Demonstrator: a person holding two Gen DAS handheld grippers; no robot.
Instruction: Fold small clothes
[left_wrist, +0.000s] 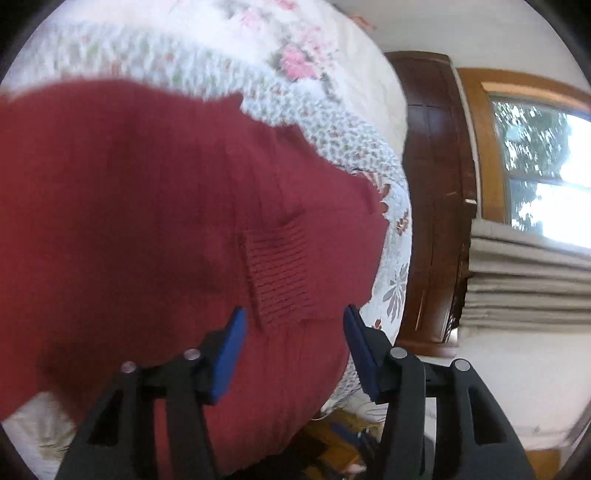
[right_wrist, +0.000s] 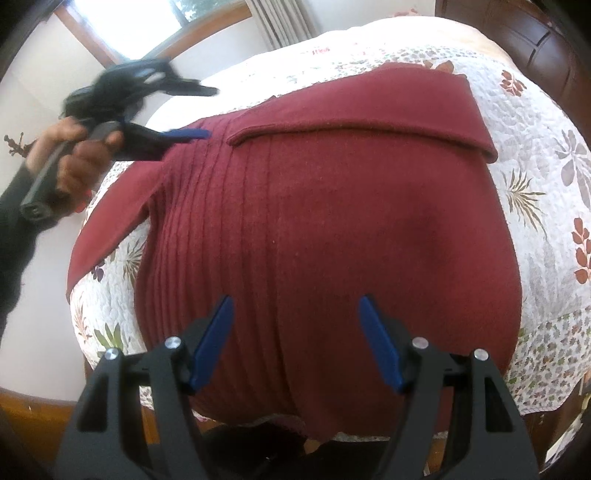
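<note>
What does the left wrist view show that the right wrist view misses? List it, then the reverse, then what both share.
Only the left wrist view: the garment's ribbed cuff lying ahead of the open left gripper, and folded grey blinds below the window.

Only the right wrist view: a sleeve folded across the top of the garment, a hand holding the left gripper at the garment's far left edge, and the open right gripper.

Both: the dark red garment spread on the floral quilt, and a wood-framed window.
</note>
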